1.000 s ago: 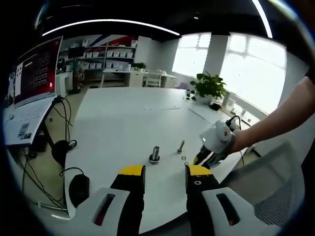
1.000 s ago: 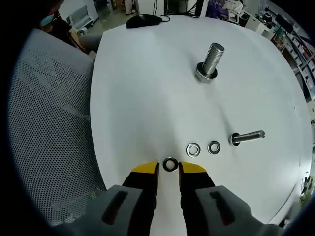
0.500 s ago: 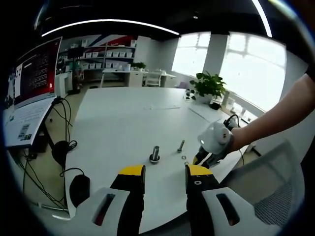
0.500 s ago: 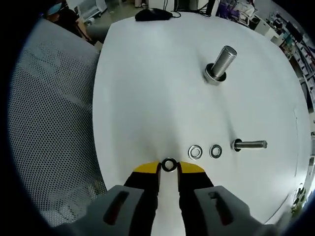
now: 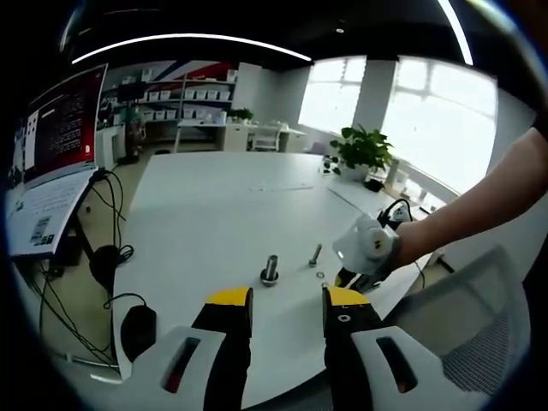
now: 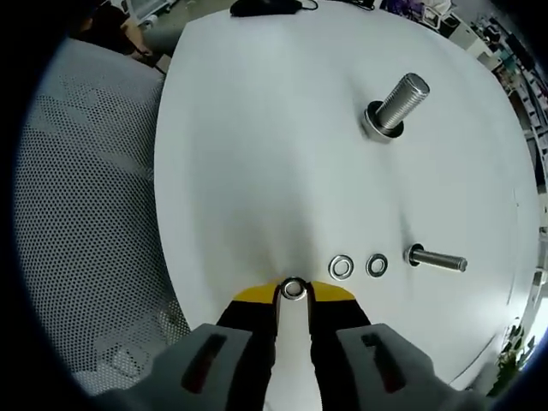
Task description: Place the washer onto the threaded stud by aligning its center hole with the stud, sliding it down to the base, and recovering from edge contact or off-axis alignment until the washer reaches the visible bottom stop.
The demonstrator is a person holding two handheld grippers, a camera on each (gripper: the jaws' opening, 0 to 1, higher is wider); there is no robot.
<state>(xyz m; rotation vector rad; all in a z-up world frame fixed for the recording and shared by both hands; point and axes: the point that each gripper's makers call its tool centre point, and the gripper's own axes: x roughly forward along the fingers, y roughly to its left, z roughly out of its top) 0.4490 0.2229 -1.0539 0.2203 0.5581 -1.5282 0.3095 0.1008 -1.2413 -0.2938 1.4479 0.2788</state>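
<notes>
My right tool [image 6: 293, 294] pinches the washer [image 6: 293, 288] by its rim; thin, slick steel, likely to slip. Left tool [image 5: 287, 301] hangs released.

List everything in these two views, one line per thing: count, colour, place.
Table: one, white, under everything.
Stud: one, silver, upright on the table.
Bolt: one, silver, lying on its side.
Washers: three, silver; two beside the bolt, one between the right gripper's tips.
Chair: one, grey mesh, at the table's edge.
Mouse: one, black, near corner.
Plant: one, green, far side.
Left gripper: yellow-tipped, open, empty.
Right gripper: yellow-tipped, closing around a washer.
</notes>
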